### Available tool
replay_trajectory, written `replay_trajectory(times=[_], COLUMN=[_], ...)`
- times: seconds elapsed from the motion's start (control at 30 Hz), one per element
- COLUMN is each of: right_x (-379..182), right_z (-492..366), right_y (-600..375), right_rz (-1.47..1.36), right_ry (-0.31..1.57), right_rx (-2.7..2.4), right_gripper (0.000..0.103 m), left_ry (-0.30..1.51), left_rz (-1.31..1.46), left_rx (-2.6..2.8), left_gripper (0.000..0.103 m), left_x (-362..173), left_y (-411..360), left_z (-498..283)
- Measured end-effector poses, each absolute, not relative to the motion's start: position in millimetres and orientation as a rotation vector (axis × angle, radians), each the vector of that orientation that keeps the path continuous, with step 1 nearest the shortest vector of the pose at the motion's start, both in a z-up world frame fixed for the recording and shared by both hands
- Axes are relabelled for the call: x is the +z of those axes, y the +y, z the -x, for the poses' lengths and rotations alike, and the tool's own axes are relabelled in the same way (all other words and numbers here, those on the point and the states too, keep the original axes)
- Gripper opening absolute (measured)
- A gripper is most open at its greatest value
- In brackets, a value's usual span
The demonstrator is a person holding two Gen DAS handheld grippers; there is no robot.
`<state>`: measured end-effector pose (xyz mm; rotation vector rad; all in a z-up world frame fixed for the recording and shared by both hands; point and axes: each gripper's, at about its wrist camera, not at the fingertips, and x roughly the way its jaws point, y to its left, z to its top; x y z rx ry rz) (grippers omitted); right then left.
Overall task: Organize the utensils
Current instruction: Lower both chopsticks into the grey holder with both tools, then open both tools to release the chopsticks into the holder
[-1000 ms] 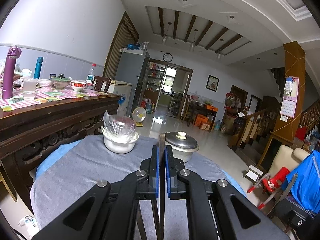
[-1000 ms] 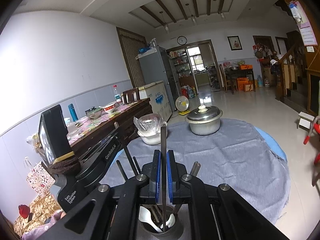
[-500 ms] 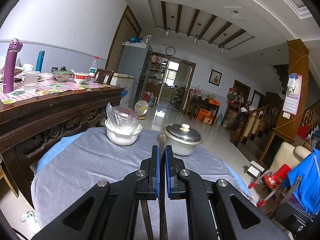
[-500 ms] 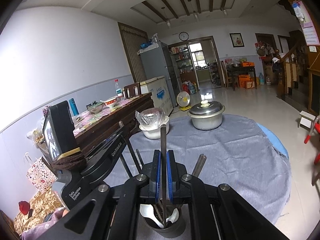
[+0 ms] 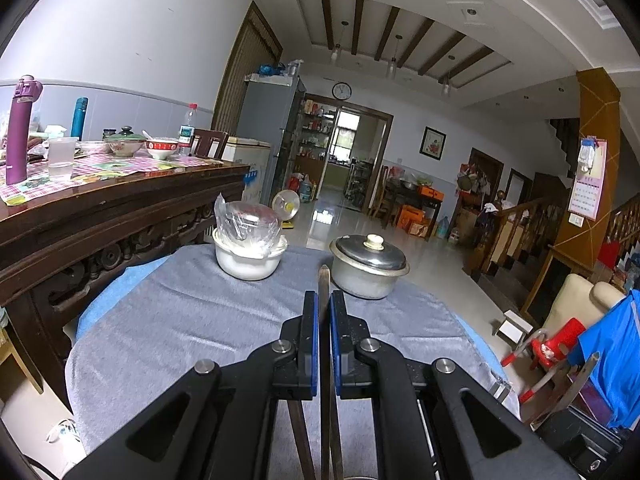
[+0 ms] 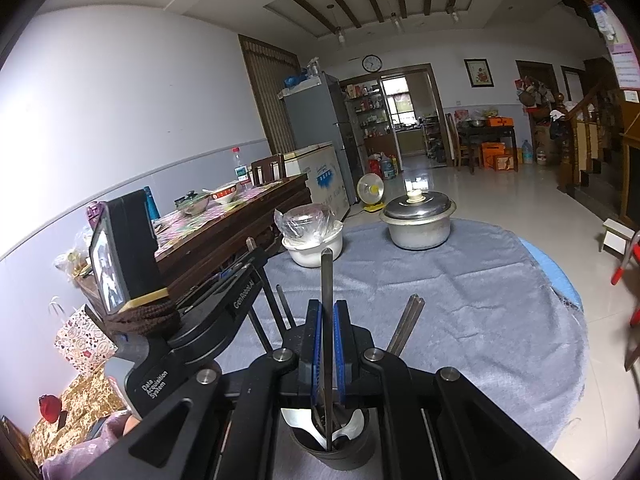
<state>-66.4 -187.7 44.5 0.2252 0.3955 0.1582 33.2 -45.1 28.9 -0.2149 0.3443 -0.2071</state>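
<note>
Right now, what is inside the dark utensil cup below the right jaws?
The dark cup holds white spoons and the lower end of the thin metal utensil clamped by the right gripper. The jaws hide the other contents.

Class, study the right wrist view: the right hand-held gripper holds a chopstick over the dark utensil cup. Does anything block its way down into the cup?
Nothing visible blocks it. The chopstick held by the right hand-held gripper already reaches into the cup, beside the white spoons and other chopsticks standing there.
</note>
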Motion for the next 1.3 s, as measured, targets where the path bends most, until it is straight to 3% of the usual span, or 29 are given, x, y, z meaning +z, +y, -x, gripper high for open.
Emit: replay_trajectory(times=[0.73,0.87,1.0,1.3], right_x=[34.5,30.5,29.2,36.5], right_z=[57.2,54.8,55.1,62.8], right_y=[-175.9,-175.2,-178.5,-192.6], right_rz=[-0.204,-0.211,-0.221,-0.253], right_ry=[0.441,0.47,0.484,0.459], right_rx=[0.207,0.218,0.219,0.192], right_gripper=[0.007,0.007,0.007,0.008], left_ry=[0.4,0.402,0.41,0.383], left_rz=[0.227,0.214,0.218,0.211], left_rx=[-0.266,-0.276,-0.283,-0.282], left_gripper=[0.006,0.02,0.025,0.058], left_x=[22.5,22.6,23.9,34.5], left_y=[-31.8,-30.7,-28.6,-23.1], left_z=[-34.4,-30.0,-26.8,-13.5])
